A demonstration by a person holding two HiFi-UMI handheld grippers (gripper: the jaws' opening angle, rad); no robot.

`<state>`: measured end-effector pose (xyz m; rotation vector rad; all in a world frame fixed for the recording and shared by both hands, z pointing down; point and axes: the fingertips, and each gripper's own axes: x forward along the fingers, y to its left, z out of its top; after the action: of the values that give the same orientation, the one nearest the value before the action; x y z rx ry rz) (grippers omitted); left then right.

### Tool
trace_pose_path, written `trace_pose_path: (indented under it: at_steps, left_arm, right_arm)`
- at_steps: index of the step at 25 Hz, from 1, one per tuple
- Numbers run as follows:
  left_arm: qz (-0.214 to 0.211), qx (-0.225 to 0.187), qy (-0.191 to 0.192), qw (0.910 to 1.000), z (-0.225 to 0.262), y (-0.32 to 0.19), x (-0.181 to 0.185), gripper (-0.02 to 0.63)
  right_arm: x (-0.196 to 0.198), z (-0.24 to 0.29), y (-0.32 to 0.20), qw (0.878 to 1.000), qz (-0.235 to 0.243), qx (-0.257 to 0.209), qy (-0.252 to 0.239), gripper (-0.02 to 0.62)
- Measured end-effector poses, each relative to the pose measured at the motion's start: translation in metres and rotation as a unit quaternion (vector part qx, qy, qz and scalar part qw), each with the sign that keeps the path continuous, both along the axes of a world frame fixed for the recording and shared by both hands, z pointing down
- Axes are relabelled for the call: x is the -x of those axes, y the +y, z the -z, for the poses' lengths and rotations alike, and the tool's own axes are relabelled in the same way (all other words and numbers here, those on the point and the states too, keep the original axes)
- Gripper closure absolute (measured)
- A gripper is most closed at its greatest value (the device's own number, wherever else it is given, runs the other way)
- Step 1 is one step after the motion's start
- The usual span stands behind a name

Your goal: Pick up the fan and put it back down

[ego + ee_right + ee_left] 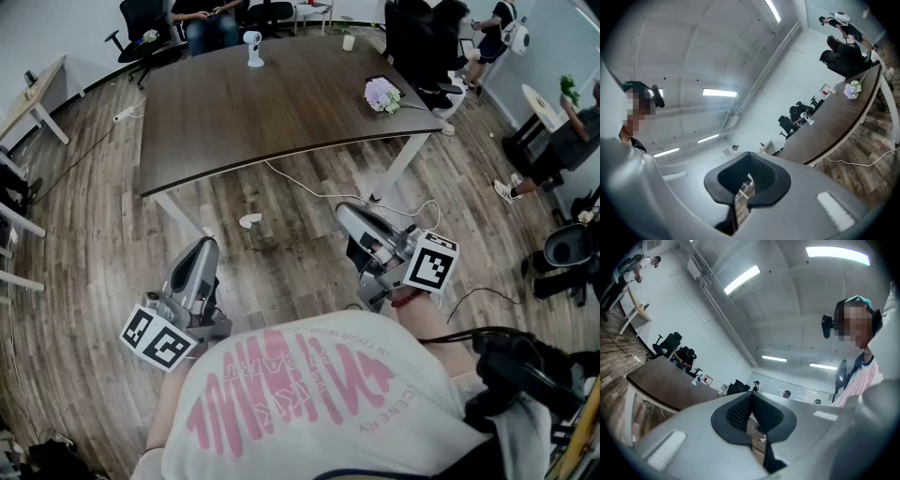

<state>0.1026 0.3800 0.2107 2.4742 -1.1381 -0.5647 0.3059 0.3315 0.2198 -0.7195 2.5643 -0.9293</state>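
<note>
1. Two grippers show in the head view, and both are well short of the work. The left gripper (204, 247) and right gripper (350, 215) are held close to the person's body over the wooden floor. The fan (253, 47), small and white, stands upright near the far edge of the dark table (281, 112). That means a long lean across the top, and a stretched arm could shove the fan over. A cable (309, 186) loops across the floor by the table leg, so a step forward might snag it.

2. Left gripper view: the left gripper (750, 401) has its dark pads pressed together with nothing between them. The fan (697, 375) is a distant speck on the table (661, 383). If the jaws arrive like this, they would butt the fan rather than take it.

3. Right gripper view: the right gripper (749, 176) is likewise closed and empty. The fan (806, 117) sits far along the table (839, 126), beyond the flowers (853, 89). A low sweep from this side could brush them.
</note>
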Motion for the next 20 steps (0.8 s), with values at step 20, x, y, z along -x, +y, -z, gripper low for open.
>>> trace_pose_path:
  at_steps: [20]
  left_arm:
    - [-0.013,-0.003,-0.003,0.9999,-0.008,0.018,0.065,0.589]
  right_arm:
    - [0.059,-0.003,0.017,0.999,-0.006,0.012,-0.046,0.589]
